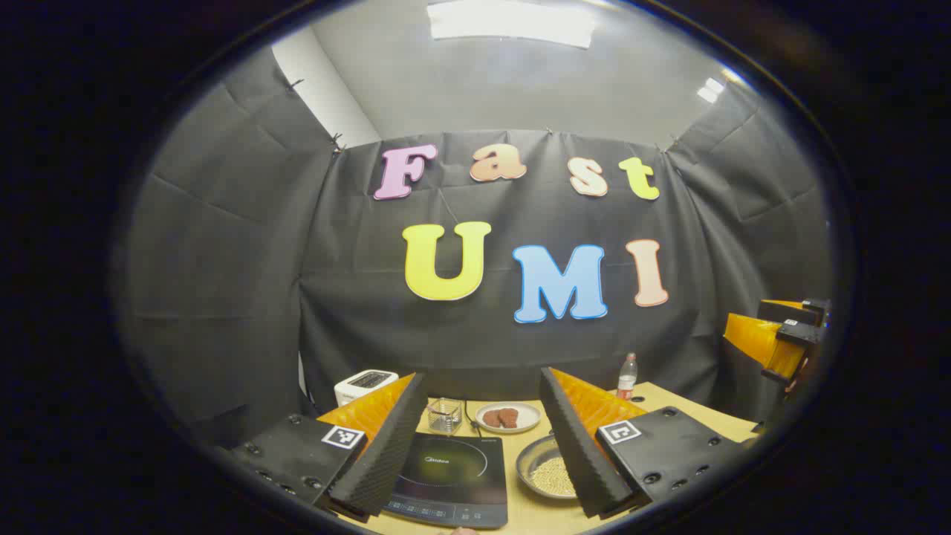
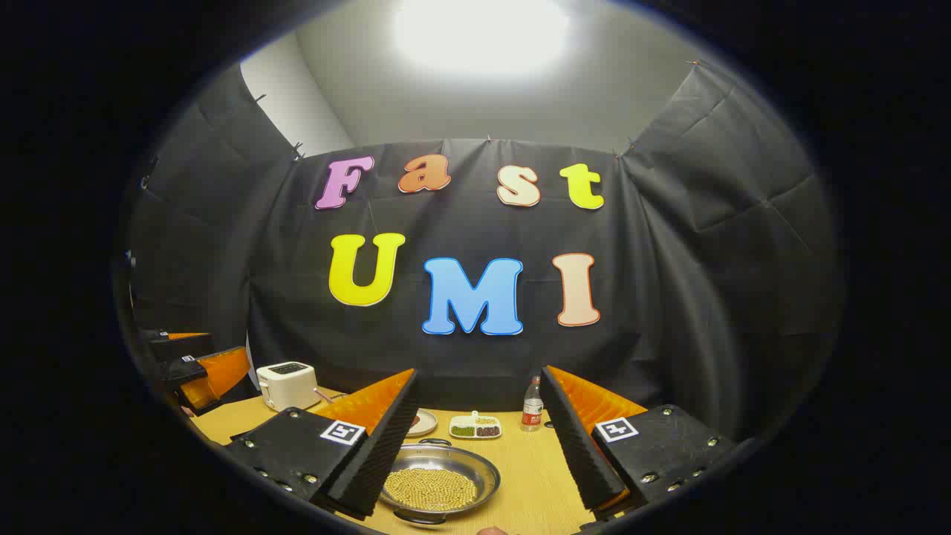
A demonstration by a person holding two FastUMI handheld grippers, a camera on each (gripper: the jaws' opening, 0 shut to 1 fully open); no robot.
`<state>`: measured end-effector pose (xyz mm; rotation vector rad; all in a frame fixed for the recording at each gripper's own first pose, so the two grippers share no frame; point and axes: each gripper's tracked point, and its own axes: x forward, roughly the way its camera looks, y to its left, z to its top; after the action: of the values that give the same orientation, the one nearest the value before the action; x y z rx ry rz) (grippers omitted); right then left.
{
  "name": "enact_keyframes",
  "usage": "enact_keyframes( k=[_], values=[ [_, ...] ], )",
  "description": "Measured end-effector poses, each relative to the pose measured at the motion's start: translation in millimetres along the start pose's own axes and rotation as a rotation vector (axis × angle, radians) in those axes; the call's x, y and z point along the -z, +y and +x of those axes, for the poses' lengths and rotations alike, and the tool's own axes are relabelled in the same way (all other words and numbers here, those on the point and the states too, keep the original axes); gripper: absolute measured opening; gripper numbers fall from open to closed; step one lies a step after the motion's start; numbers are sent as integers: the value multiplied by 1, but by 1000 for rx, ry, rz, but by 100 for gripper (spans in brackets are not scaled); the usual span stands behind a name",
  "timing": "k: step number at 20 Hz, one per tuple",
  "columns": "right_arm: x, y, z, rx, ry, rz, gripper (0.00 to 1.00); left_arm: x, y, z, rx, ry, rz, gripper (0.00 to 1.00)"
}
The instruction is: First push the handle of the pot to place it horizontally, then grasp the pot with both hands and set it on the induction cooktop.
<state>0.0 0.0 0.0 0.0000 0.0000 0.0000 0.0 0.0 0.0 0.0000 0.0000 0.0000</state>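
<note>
- Two grippers are hovering above the wooden table (image 2: 520, 475), and I am holding both with their fingers spread wide, pinching nothing.
- My left gripper (image 1: 475, 438) is pointing at the induction cooktop (image 1: 449, 479), which is lying flat at the bottom centre of the left gripper view; a brand word is printed on its glass, too small for me to read.
- The pot (image 1: 546, 468), a shallow metal pan filled with pale beads, is sitting just right of the cooktop there, partly hidden behind my right-hand finger.
- In the right gripper view my right gripper (image 2: 479, 438) is framing the same pot (image 2: 438, 483) at bottom centre, its small handles showing at the near and far rims.
- Behind it are sitting a divided dish (image 2: 475, 426), a bottle (image 2: 531, 405) with a red label I cannot read, and a white toaster (image 2: 288, 385) at lower left.
- In the left gripper view a plate (image 1: 509, 417) with brown pieces and a small glass (image 1: 444, 414) are standing beyond the cooktop.
- Square black-and-white markers are showing on each gripper's body.
</note>
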Motion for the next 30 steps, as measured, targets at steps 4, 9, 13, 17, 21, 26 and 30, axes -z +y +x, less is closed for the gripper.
enact_keyframes(
  k=[4,9,13,17,21,26,30],
  values=[
    [-1,-3,2,8,-5,0,97,-4,-1,3,3,-13,5,94],
    [0,-3,4,12,-3,1,97,-2,-3,4,7,-10,1,94],
    [1,-3,5,13,-1,-2,97,-3,-3,5,11,-15,4,99],
    [5,-1,6,9,8,0,97,-4,-3,4,14,-18,5,99],
    [8,0,9,5,24,3,97,-7,-2,6,13,-23,7,94],
    [13,-1,13,0,39,6,97,-8,-5,8,15,-28,15,94],
    [13,-3,15,4,40,-8,93,-10,-7,10,16,-30,16,94]
  ],
)
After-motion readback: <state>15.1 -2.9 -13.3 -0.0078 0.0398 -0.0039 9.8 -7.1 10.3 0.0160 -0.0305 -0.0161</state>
